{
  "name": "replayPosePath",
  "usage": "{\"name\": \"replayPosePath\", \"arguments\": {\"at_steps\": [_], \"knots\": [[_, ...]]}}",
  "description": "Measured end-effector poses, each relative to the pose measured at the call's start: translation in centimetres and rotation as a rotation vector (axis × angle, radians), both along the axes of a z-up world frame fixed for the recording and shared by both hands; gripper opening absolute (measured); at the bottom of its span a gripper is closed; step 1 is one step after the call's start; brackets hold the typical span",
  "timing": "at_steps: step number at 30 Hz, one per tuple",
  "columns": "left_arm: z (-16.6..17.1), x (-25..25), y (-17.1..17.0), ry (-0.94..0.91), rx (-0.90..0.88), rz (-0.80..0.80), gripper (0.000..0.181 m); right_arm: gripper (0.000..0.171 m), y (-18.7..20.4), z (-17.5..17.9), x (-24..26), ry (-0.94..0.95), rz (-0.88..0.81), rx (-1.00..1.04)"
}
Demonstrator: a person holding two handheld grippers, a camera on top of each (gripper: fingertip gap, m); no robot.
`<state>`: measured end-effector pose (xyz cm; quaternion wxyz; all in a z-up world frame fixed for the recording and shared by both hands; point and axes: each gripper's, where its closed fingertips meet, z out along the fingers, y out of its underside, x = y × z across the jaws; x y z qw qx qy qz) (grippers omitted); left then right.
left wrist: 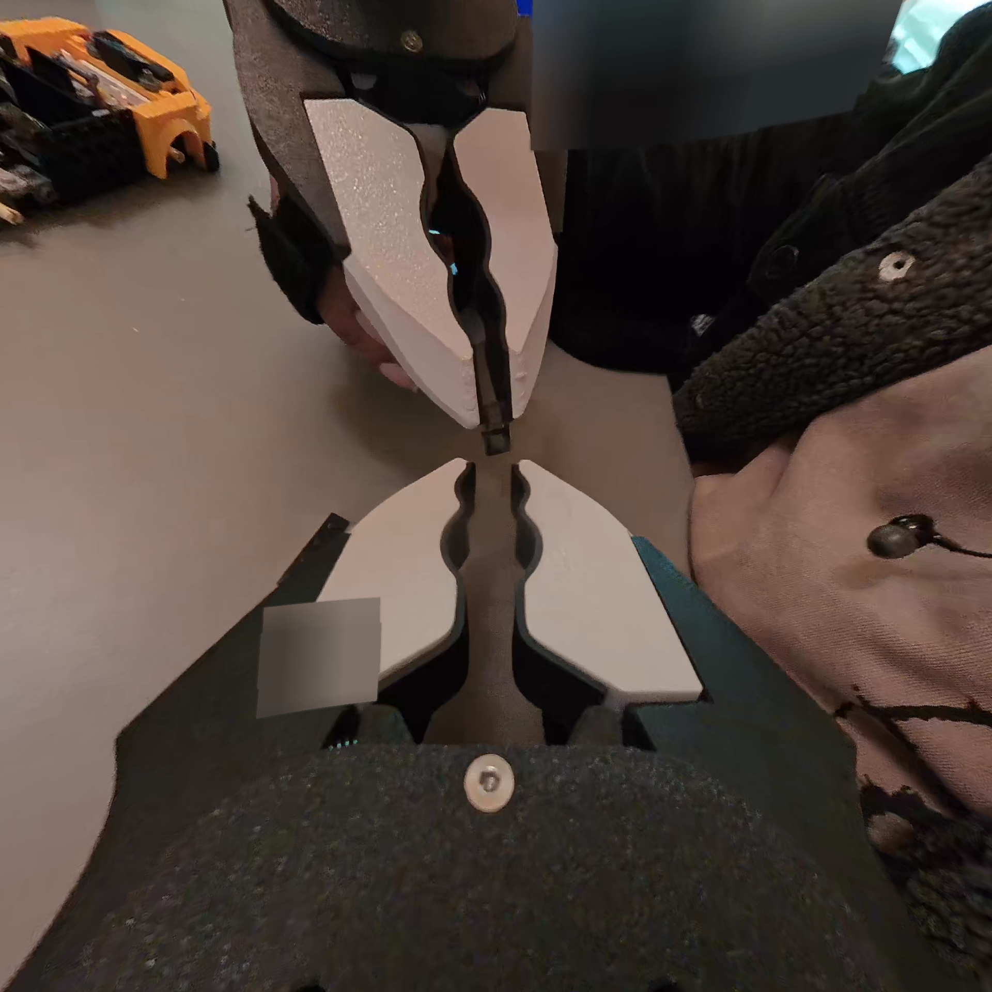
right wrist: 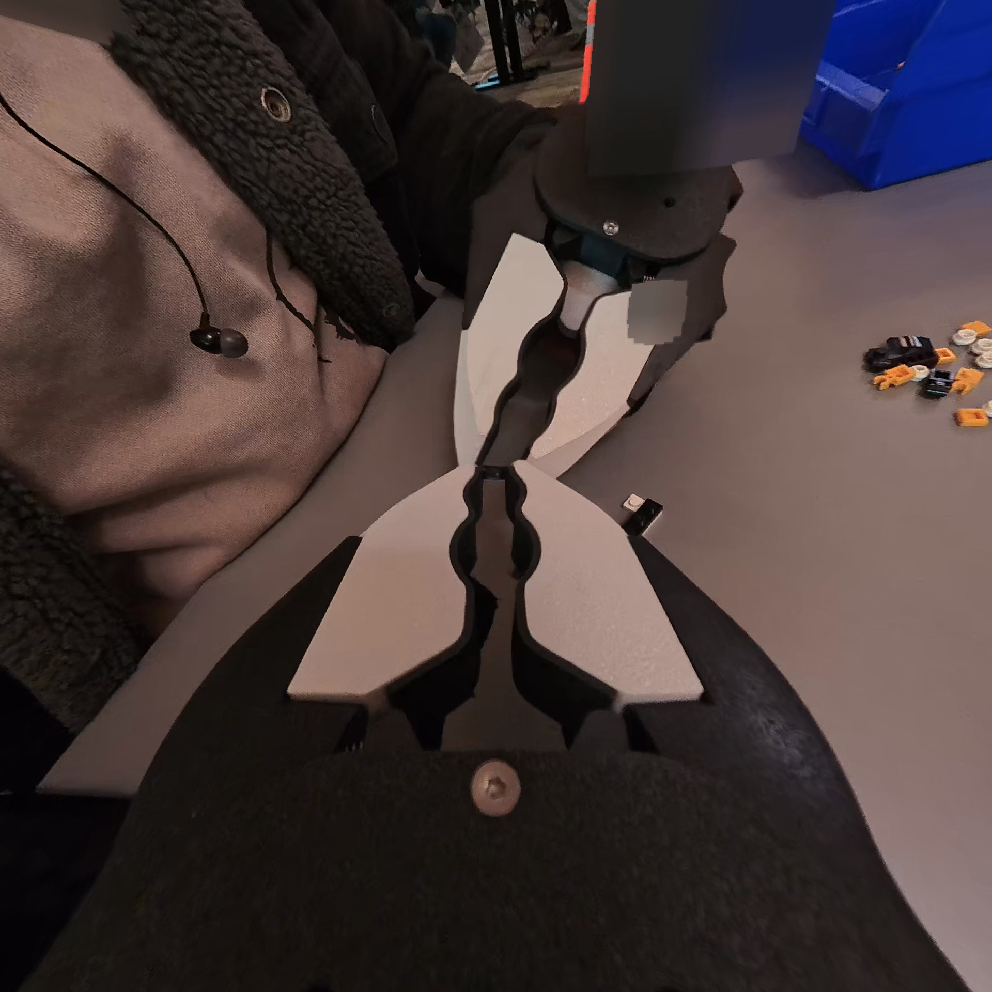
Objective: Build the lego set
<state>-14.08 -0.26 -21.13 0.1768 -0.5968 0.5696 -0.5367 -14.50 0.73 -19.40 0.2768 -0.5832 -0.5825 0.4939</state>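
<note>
My right gripper (right wrist: 494,478) is shut on a small black lego piece (right wrist: 493,473). In the left wrist view it comes down from the top (left wrist: 496,416) with the black piece (left wrist: 496,437) sticking out of its tips. My left gripper (left wrist: 493,472) is slightly open and empty, tip to tip with the right one, just short of the black piece. It also shows in the right wrist view (right wrist: 504,453). Both are held above the grey table (left wrist: 134,429).
An orange and black lego car (left wrist: 107,107) stands far left on the table. Several loose orange, white and black pieces (right wrist: 934,370) lie to the right, with a small black-and-white plate (right wrist: 641,512) nearer. A blue bin (right wrist: 902,107) stands behind. A person's jacket (right wrist: 161,322) is close. My left gripper's tips are some 7 cm from the small black-and-white plate (right wrist: 641,512).
</note>
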Motion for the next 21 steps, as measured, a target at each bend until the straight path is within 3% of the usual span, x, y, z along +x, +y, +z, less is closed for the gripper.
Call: {"name": "replayPosePath", "arguments": {"at_steps": [9,21], "knots": [[1.1,0.0,-0.7,-0.046,-0.184,-0.035,0.013,0.008,-0.1,0.6,-0.1,0.032,-0.008,0.021],[1.5,-0.1,-1.4,-0.052,-0.281,-0.079,0.01,0.008,-1.2,1.1,-0.4,0.041,0.04,0.038]]}}
